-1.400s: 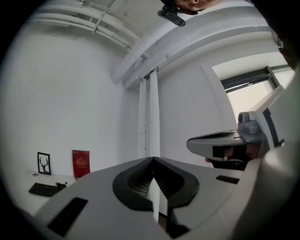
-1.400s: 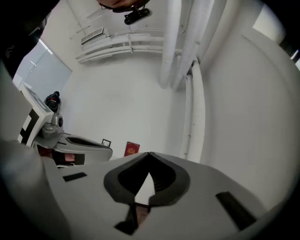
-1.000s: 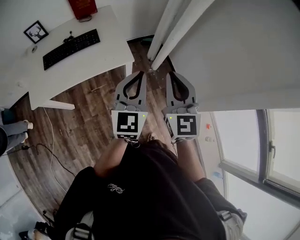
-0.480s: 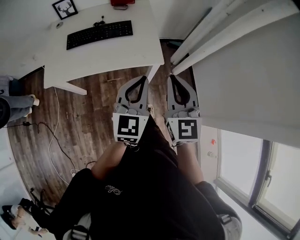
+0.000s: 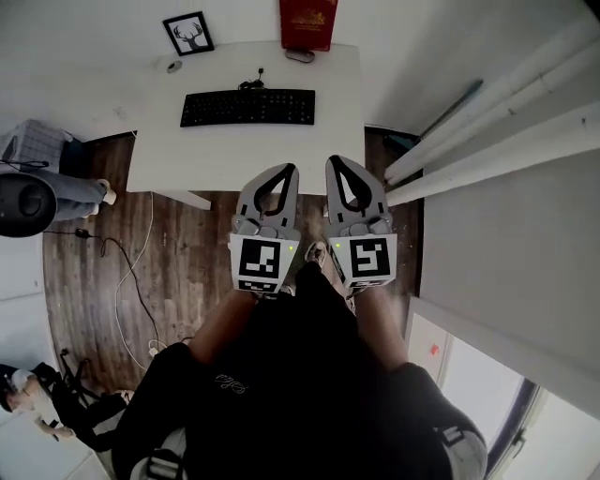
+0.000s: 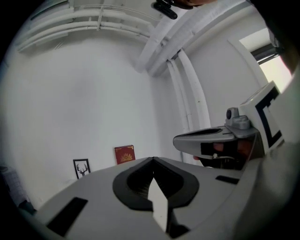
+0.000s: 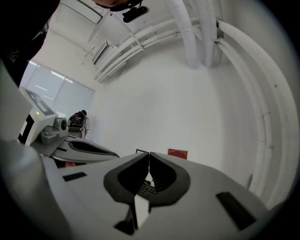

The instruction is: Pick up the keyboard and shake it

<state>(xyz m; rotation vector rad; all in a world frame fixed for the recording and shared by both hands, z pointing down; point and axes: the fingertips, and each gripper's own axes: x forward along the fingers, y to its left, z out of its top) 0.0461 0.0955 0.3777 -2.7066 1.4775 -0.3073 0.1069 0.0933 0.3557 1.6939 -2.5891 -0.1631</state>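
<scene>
- Left claw (image 5: 286, 172) is clenched on nothing, its jaws meeting at the tip in the left gripper view. The right claw (image 5: 334, 161) is likewise clenched and empty. The two are side by side over the floor (image 5: 187, 253), short of the bench (image 5: 159, 155).
- The keyboard (image 5: 247, 107) lies flat on the bench, lengthwise along the wall and well apart from both claws, so nothing is grasped yet.
- First risk, as I judge it, is arriving with the jaws together. Closed tips would only shove the keyboard along the bench instead of taking its edges.
- A cord (image 5: 255, 81) leaves the keyboard's far edge. A lift or a hard shake could pull it taut and jerk the keyboard out of the grip.
- The keyboard looks thin and long, so a shallow pinch at one end could let it twist or slip once shaken. A hold at both ends seems safer.
- The red book (image 5: 307, 21) against the wall and the framed deer picture (image 5: 188, 33) stand just behind the keyboard. A wide swing could knock them over.
- Loose cables (image 5: 118, 281) on the floor beside the bench could catch a foot on the approach.
</scene>
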